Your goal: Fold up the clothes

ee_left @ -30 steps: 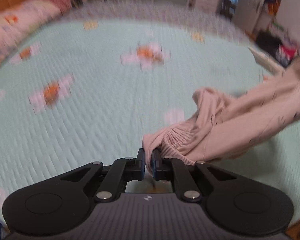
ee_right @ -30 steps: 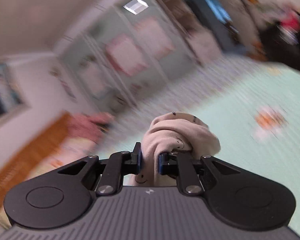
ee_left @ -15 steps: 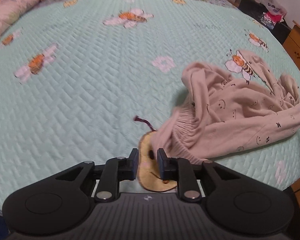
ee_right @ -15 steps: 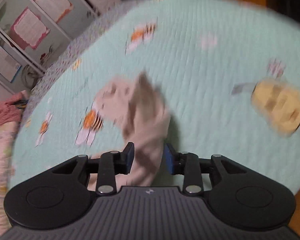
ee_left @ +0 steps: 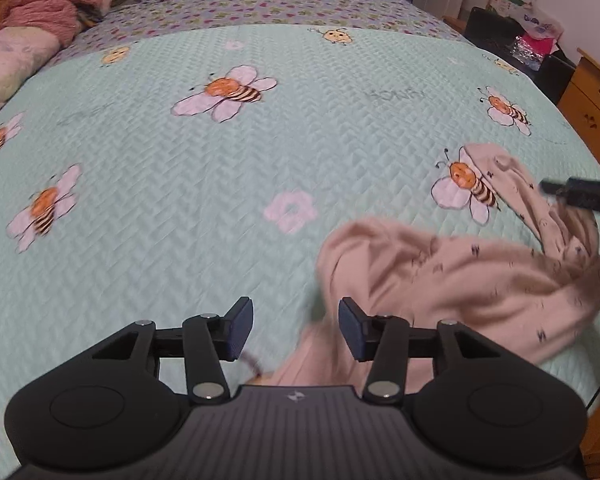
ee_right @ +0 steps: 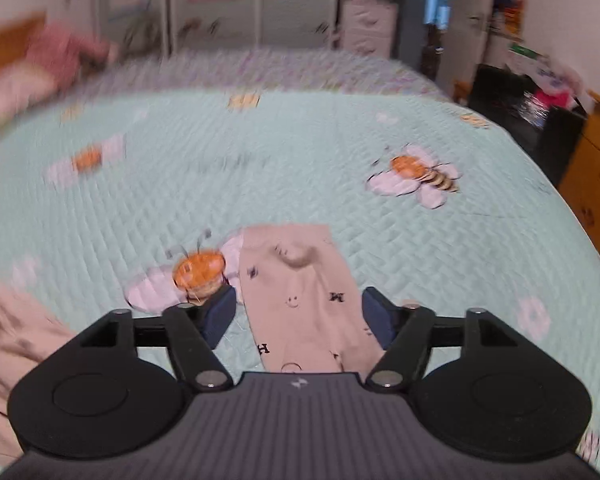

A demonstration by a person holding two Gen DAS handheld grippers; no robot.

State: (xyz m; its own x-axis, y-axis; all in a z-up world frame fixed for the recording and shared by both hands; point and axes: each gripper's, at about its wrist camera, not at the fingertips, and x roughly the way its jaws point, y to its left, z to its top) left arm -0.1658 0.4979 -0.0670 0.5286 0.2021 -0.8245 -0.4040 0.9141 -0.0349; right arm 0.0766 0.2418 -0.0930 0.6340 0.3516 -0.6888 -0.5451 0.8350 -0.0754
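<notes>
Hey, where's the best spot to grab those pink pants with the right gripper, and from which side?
Take the pants by the flat leg end, at its straight hem. That leg lies smooth on the quilt, running straight away between the open fingers of the right gripper, so probably come straight forward and low, closing on a hem corner. The rest looks bunched and gives no clean edge.

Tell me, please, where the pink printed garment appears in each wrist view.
Left wrist: the pink garment lies crumpled at lower right, beside the open left tongs.
Right wrist: one leg of it runs bottom centre between the open right tongs.
Shared landmark: the bee print the garment partly covers.
</notes>
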